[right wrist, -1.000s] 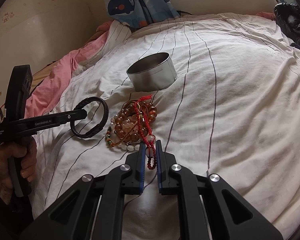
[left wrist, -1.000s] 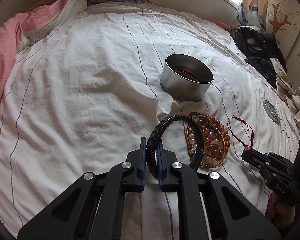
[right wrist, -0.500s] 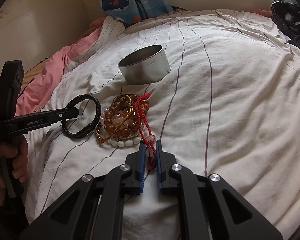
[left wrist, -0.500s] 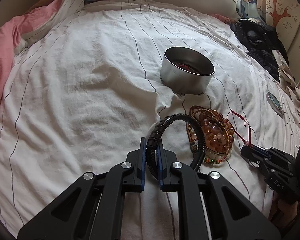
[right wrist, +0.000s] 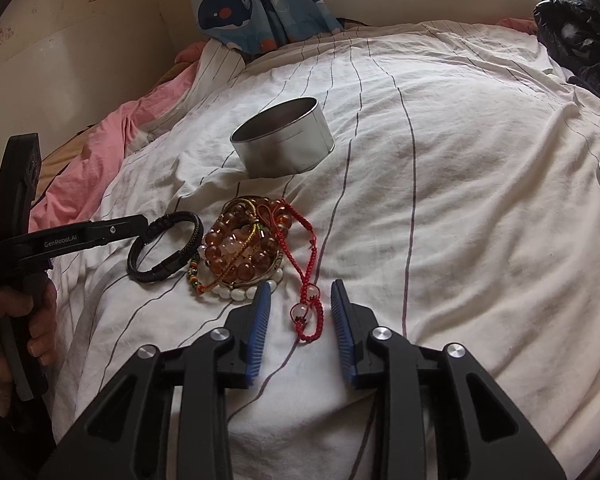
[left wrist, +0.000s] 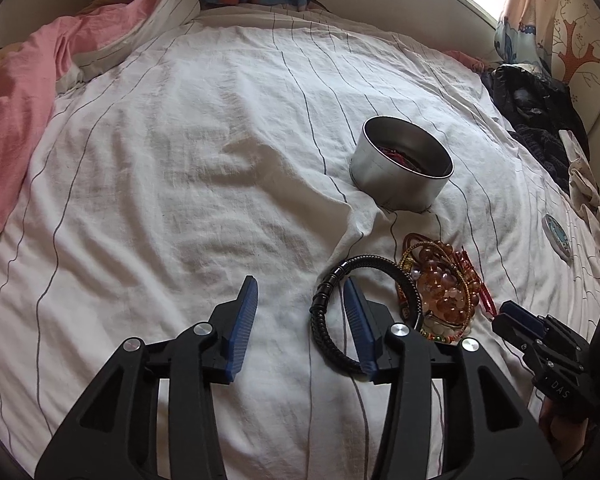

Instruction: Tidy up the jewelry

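My left gripper (left wrist: 300, 282) has its jaws opening. The black braided bracelet (left wrist: 332, 304) lies loose on the sheet, one strand between the jaws beside the right pad, which does not press on it. My right gripper (right wrist: 301, 285) is also opening, and the red cord bracelet (right wrist: 308, 312) lies slack between its pads. A pile of amber and white bead bracelets (right wrist: 244, 248) sits between the two grippers. Beyond it stands the round metal tin (left wrist: 392, 188) with something red inside.
A round lid (left wrist: 558, 236) lies on the sheet to the right. Dark clothing (left wrist: 532, 104) is heaped at the far right, and a pink blanket (left wrist: 16, 92) bunches along the left. A hand (right wrist: 4, 320) holds the left gripper's handle.
Both grippers have gone from shut to open. The black bracelet dropped out of the left one and the red cord out of the right one onto the sheet.
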A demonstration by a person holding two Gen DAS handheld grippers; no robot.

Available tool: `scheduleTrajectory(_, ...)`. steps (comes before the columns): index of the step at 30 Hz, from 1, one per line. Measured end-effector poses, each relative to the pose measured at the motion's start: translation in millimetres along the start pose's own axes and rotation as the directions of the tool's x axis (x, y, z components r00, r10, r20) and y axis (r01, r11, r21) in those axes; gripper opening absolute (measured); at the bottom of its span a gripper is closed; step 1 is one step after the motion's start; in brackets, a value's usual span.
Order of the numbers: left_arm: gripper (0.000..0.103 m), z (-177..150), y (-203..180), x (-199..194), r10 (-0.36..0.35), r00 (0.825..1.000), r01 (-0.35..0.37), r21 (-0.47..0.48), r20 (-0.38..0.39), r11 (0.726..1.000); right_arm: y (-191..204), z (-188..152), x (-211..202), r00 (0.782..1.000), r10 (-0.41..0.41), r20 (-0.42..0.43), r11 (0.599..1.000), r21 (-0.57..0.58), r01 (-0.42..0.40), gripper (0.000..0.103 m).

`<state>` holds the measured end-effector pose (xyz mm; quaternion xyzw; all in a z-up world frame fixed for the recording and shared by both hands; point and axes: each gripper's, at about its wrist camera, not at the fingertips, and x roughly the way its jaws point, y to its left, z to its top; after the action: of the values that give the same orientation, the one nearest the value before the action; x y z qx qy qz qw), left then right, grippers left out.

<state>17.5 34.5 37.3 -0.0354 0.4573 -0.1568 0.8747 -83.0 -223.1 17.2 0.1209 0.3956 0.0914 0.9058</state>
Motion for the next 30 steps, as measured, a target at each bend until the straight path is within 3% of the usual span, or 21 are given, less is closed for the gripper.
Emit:
scheduleTrajectory(3, 0.043, -1, -4, 1, -0.001, 1.000, 0.001, 0.020, 0.003, 1.000, -2, 1, -2, 1.000, -0.001, 0.006, 1.000, 0.011, 0.001, 0.038)
scheduleTrajectory(7, 0.044, -4, -12, 10, 0.033, 0.999, -0.031, 0.065, -0.018, 0.997, 2, 1, -3, 1.000, -0.019, 0.012, 1.000, -0.008, 0.019, 0.055)
scheduleTrajectory(11, 0.044, -8, -20, 16, 0.048, 0.998, -0.044, 0.113, -0.038, 0.993, 8, 1, 2, 0.999, -0.042, -0.011, 0.998, -0.040, 0.042, 0.058)
scheduleTrajectory(13, 0.028, -9, -24, 18, 0.068, 0.996, -0.060, 0.149, -0.049, 0.987, 9, 1, 7, 0.998, -0.054, -0.036, 0.997, -0.050, 0.052, 0.057)
scheduleTrajectory(14, 0.016, -9, -26, 18, 0.065, 0.996, -0.056, 0.163, -0.053, 0.985, 10, 1, 9, 0.997, -0.059, -0.047, 0.997, -0.057, 0.056, 0.052)
scheduleTrajectory(15, 0.011, -9, -27, 16, 0.061, 0.997, -0.052, 0.166, -0.050, 0.985, 12, 0, 11, 0.997, -0.060, -0.057, 0.996, -0.065, 0.057, 0.045)
scheduleTrajectory(16, 0.010, -9, -27, 14, 0.056, 0.997, -0.048, 0.168, -0.044, 0.985, 12, 0, 12, 0.996, -0.059, -0.067, 0.996, -0.072, 0.055, 0.028)
scheduleTrajectory(18, 0.009, -8, -26, 6, 0.031, 0.999, -0.025, 0.156, -0.033, 0.987, 12, 0, 13, 0.996, -0.055, -0.076, 0.996, -0.070, 0.050, 0.014)
scheduleTrajectory(23, 0.009, -3, -21, -23, -0.053, 0.998, 0.050, 0.130, 0.026, 0.990, 10, 1, 0, 0.998, 0.028, -0.056, 0.999, -0.025, -0.030, 0.012)
scheduleTrajectory(27, 0.009, 8, -18, -32, -0.151, 0.987, 0.147, 0.081, 0.047, 0.986, 3, 14, -23, 0.988, 0.153, 0.028, 0.987, 0.046, -0.154, 0.013)
scheduleTrajectory(30, 0.009, 21, -25, -27, -0.166, 0.985, 0.162, 0.076, 0.052, 0.984, -1, 31, -37, 0.977, 0.192, 0.089, 0.977, 0.075, -0.199, 0.013)
